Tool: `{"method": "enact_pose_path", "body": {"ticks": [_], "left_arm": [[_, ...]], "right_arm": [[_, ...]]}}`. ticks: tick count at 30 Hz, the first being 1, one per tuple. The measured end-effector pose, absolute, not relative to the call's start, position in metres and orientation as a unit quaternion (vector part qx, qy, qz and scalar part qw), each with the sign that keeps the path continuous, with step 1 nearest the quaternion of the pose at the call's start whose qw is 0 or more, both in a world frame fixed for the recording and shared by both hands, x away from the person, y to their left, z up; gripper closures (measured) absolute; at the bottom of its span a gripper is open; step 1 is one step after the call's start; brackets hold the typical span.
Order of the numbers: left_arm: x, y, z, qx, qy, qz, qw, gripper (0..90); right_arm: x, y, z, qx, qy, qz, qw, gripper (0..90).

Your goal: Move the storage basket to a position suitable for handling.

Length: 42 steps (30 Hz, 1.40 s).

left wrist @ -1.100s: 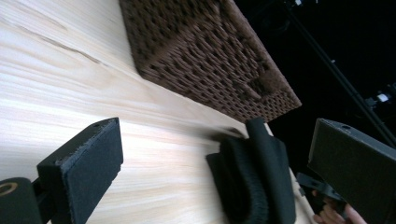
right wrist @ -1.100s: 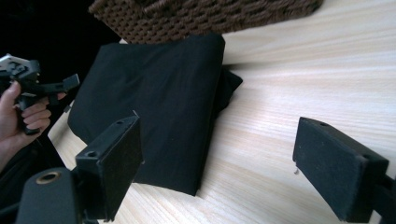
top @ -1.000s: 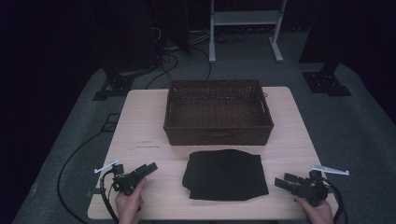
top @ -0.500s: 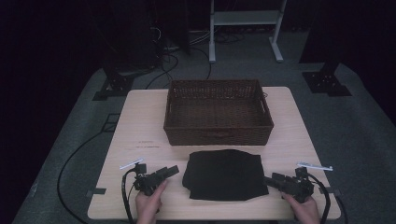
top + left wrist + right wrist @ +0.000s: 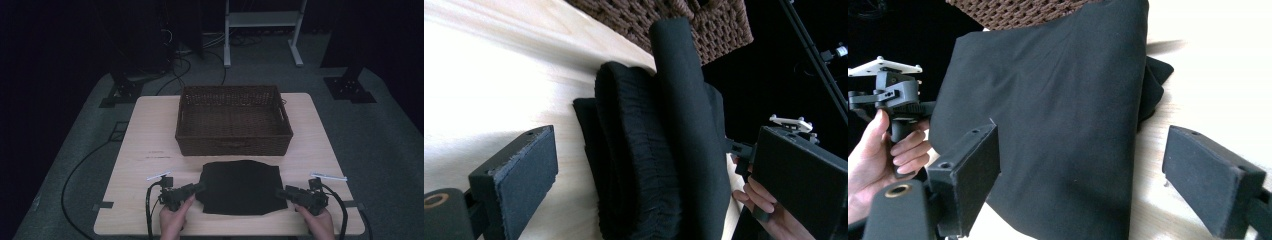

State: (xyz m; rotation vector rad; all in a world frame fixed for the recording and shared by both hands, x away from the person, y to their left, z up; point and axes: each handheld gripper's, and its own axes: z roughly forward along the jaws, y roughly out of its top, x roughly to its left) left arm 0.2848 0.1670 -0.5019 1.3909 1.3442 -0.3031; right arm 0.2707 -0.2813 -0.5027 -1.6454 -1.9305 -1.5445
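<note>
Black folded cloth [image 5: 240, 186] lay at lower centre of the high view, flat on the surface [image 5: 150, 135], just below the wicker basket [image 5: 233, 119] and clear of its front wall. The step in hand, as I judged it, was a two-sided pickup of the cloth.

Left gripper [image 5: 196, 188] sat at the cloth's left edge, lower left of centre. In its own view the jaws stood wide apart, with the stacked folds of the cloth [image 5: 659, 145] between them and nothing clamped. Whether a pad grazed the fabric I could not tell.

Right gripper [image 5: 281, 192] sat at the cloth's right edge. Its jaws were also spread wide, with one over the cloth [image 5: 1058, 115] and the other over bare wood. It gripped nothing.

To do this well I reckoned each gripper should slide its lower jaw along the wood under all the layers, not just the top fold, and both should close together. An uneven bite would probably let the folds spill open.
</note>
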Motion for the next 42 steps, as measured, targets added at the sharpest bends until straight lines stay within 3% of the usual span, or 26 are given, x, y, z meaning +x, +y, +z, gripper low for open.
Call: {"method": "enact_pose_path", "body": {"ticks": [14, 25, 29, 31, 34, 42], "left_arm": [[0.281, 0.154, -0.509, 0.584, 0.574, -0.128, 0.559, 4.0], [0.288, 0.132, -0.512, 0.593, 0.56, -0.146, 0.561, 5.8], [0.294, 0.126, -0.512, 0.595, 0.558, -0.156, 0.557, 6.0], [0.299, 0.119, -0.513, 0.604, 0.552, -0.163, 0.551, 12.6], [0.301, 0.116, -0.514, 0.605, 0.552, -0.171, 0.548, 21.4], [0.304, 0.123, -0.521, 0.603, 0.552, -0.187, 0.546, 42.1]], "right_arm": [[0.274, -0.272, -0.506, -0.567, -0.641, -0.51, 0.086, 16.9], [0.287, -0.252, -0.509, -0.566, -0.638, -0.512, 0.101, 28.3], [0.291, -0.248, -0.51, -0.569, -0.641, -0.505, 0.097, 37.5], [0.293, -0.245, -0.512, -0.568, -0.642, -0.504, 0.101, 46.8], [0.295, -0.243, -0.513, -0.567, -0.644, -0.503, 0.105, 49.9], [0.298, -0.244, -0.516, -0.558, -0.652, -0.5, 0.114, 68.8]]}}
